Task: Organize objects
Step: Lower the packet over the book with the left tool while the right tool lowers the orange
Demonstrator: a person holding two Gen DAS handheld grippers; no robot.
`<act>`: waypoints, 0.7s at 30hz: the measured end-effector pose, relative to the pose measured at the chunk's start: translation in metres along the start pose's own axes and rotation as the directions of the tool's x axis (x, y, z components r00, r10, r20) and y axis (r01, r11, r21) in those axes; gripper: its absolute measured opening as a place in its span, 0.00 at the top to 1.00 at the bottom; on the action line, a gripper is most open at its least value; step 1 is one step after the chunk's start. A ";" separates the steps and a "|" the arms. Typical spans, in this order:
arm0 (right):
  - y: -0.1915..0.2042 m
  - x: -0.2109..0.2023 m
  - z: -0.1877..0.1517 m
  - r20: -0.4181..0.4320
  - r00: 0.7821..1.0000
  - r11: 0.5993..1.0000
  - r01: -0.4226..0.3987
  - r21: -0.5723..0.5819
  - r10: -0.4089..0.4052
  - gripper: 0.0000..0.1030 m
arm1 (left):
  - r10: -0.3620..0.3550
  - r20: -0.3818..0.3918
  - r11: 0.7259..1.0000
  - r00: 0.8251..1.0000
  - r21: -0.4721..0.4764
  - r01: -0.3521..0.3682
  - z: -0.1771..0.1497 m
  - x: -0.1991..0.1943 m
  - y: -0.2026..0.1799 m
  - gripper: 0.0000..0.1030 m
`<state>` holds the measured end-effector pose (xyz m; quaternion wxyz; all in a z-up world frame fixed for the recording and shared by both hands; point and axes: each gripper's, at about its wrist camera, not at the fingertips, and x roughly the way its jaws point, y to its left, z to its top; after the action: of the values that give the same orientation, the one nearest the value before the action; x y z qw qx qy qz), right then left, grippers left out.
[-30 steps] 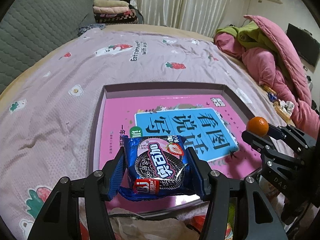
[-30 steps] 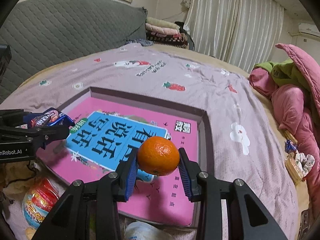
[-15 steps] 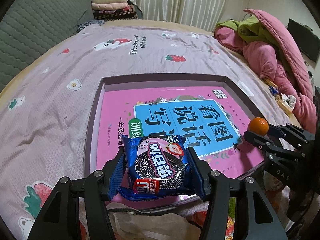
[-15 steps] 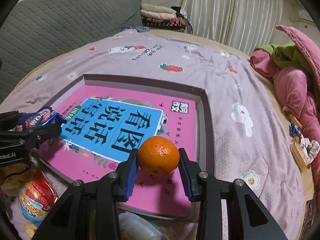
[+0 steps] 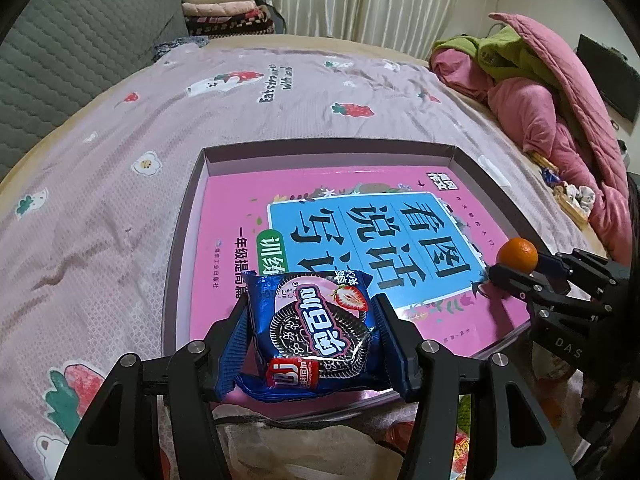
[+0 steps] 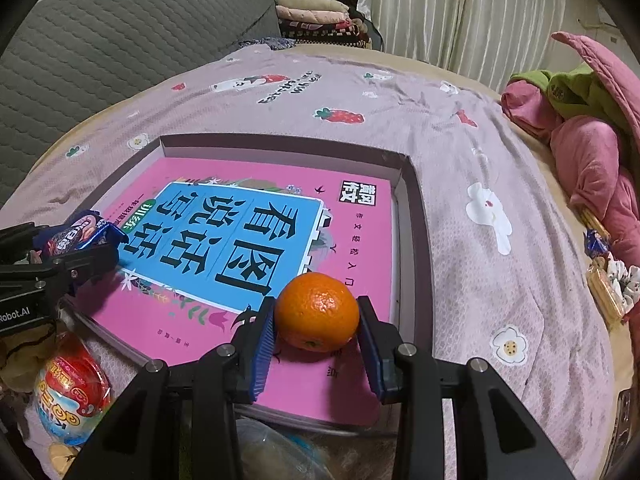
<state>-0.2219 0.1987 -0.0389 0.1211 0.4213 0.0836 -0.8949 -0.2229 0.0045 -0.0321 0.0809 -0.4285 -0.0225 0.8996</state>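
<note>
Gripping a crinkly foil cookie packet [image 5: 316, 332], the left hand-held gripper [image 5: 312, 344] mirrors the right hand-held gripper [image 6: 316, 334], which clamps a round dimpled orange [image 6: 317, 312].

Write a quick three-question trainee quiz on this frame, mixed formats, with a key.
1. True or false: the left claw is closed on the blue cookie packet.
2. Multiple choice: what does the right claw hold? A) a sock B) an orange C) a pen
3. Fill in: the pink book lies inside a shallow ____ on the bedspread.

Key: 1 true. 2 B. 3 box; its raised rim runs around the book in both wrist views.
</note>
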 end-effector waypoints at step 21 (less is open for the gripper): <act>-0.001 0.002 -0.001 -0.017 1.000 1.000 -0.015 0.016 0.015 0.62 | 0.016 -0.027 1.000 1.000 0.008 -0.015 -0.003 0.010 0.000 0.41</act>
<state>-0.2230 0.1997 -0.0406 0.1237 0.4303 0.0746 -0.8911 -0.2266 0.0059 -0.0419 0.0759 -0.4403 -0.0144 0.8945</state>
